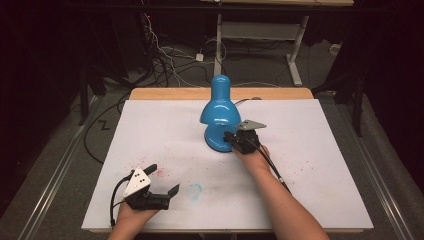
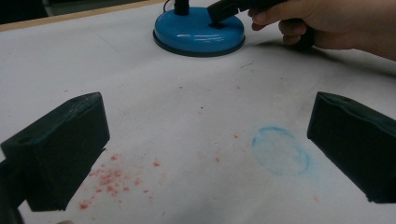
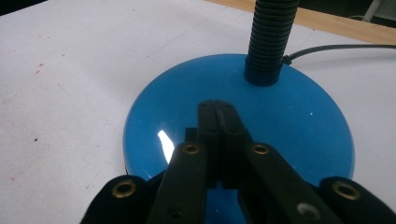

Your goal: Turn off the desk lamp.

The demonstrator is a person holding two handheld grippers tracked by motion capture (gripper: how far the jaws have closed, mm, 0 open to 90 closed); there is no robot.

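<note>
A glossy blue desk lamp stands on the white-covered table, its shade bent over its round base. My right gripper is shut, its tips resting on top of the base in front of the black ribbed neck. In the right gripper view the two jaws lie pressed together with nothing between them. My left gripper hovers open near the table's front left, far from the lamp. In its own view the left gripper frames bare paper, with the lamp base beyond.
A faint blue ring and red specks mark the paper. The lamp's black cord runs off the back edge. A wooden strip borders the far side. Cables and a desk frame sit on the floor beyond.
</note>
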